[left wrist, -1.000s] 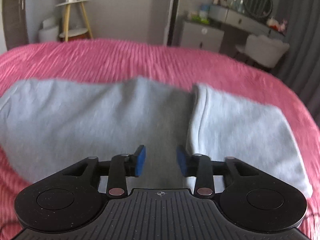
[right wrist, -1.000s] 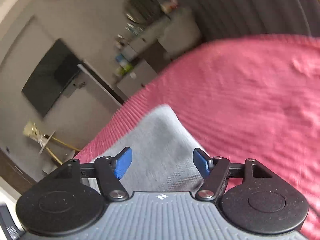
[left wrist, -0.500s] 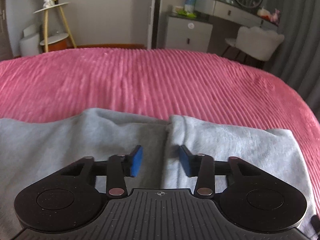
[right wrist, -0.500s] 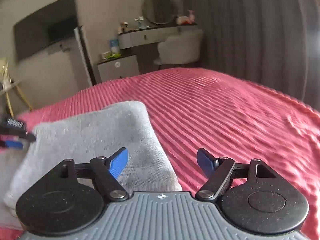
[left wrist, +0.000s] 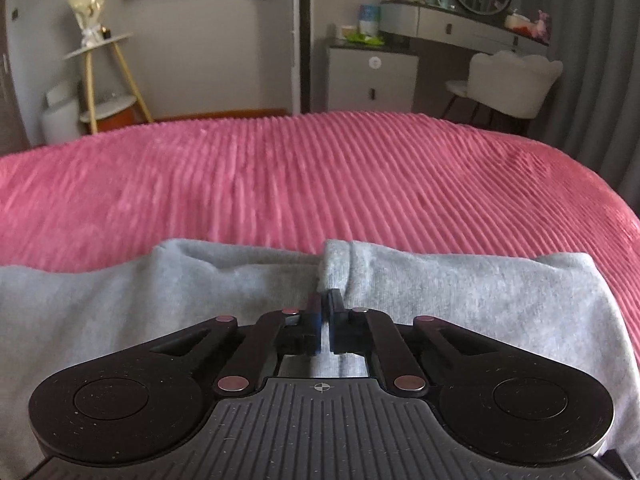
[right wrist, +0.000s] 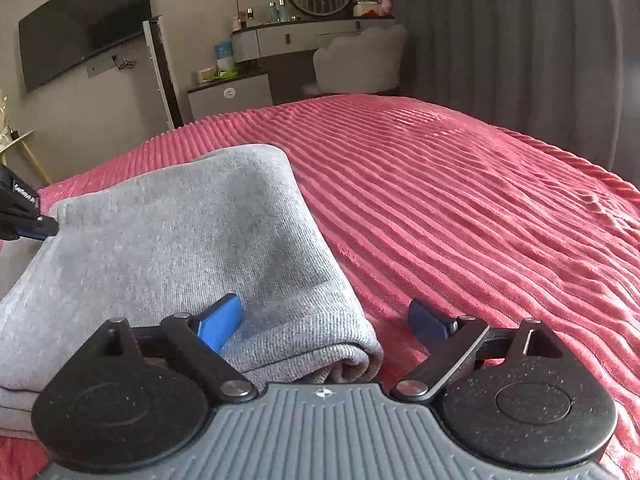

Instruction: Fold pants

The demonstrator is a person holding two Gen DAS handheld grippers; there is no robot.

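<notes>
L gripper pressed together, pinching a ridge of the grey pants at the fold edge. R gripper spread over the near corner, nothing gripped. Pants lie part-folded on the pink bedspread. Tip: get both layers before lifting, R should bite the corner square. Only R view shows stacked layers + L tip; only L view shows the pinch.

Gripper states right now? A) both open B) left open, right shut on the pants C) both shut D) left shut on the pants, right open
D: the left gripper has its pads pinched on a fold of the grey pants, while the right gripper is spread wide over the pants' corner.
</notes>
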